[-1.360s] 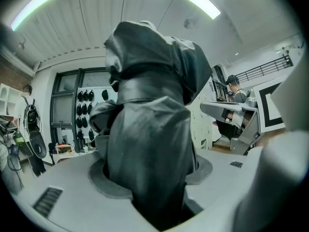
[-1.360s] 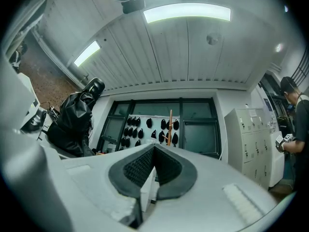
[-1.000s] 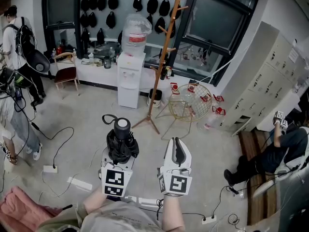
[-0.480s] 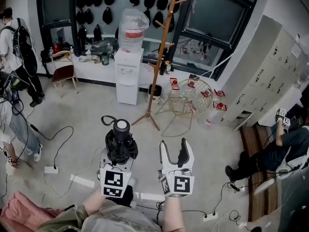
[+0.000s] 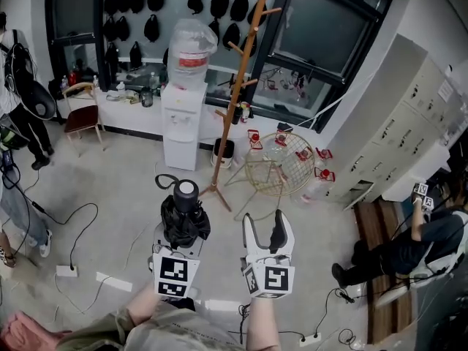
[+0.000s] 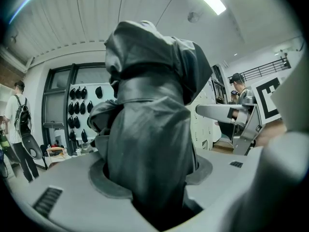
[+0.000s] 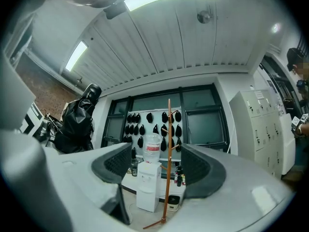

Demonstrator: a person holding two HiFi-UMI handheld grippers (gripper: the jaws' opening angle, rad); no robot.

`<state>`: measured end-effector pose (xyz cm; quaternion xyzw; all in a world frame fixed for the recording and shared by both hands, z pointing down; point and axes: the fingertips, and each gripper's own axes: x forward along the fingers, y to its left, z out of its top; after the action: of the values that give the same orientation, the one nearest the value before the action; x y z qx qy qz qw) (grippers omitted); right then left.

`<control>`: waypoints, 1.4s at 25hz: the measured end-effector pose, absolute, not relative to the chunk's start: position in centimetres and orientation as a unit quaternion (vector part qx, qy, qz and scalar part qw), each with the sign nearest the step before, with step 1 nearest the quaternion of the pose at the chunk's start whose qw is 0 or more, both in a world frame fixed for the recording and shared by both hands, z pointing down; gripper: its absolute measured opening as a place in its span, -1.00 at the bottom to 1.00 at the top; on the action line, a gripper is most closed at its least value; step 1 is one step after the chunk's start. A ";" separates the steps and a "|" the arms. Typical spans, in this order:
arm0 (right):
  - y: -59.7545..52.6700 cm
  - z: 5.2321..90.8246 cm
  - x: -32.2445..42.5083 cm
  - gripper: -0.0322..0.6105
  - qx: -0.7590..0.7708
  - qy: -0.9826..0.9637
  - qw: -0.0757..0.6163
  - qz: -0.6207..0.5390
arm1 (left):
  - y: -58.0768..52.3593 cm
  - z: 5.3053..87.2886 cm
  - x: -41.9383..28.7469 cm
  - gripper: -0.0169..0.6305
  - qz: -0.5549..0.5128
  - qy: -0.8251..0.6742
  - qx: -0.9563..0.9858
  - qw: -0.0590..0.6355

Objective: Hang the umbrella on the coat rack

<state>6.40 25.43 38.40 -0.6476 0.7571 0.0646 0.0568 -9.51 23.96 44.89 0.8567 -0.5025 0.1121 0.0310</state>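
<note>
A folded black umbrella stands upright with my left gripper shut on its bundled fabric; its round cap and wrist loop point away from me. In the left gripper view the umbrella fills the space between the jaws. My right gripper is beside it, open and empty. The wooden coat rack stands ahead on the floor, well beyond both grippers. Through the right gripper's open jaws I see the coat rack centred, with the umbrella off to the left.
A white water dispenser stands just left of the rack, a gold wire basket chair just right of it. Grey lockers line the right wall, where a person sits. Cables and a power strip lie on the floor at left.
The right gripper's jaws went from shut to wide open. Both grippers and the view have advanced toward the rack and dispenser. The left gripper kept its grip on the umbrella.
</note>
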 end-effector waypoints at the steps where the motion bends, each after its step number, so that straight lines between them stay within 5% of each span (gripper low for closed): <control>1: 24.3 38.3 6.3 0.06 -0.646 0.758 0.056 0.065 | 22.8 44.7 -9.6 -0.15 0.110 -0.503 0.857 0.030; 35: -0.6 39.4 10.4 0.06 -0.617 0.782 0.067 0.056 | 0.2 45.9 -6.7 -0.15 0.117 -0.537 0.835 0.022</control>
<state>10.37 -0.63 39.43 -0.6165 0.7824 0.0563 0.0672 -6.70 0.19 45.86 0.8348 -0.5375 0.1174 0.0220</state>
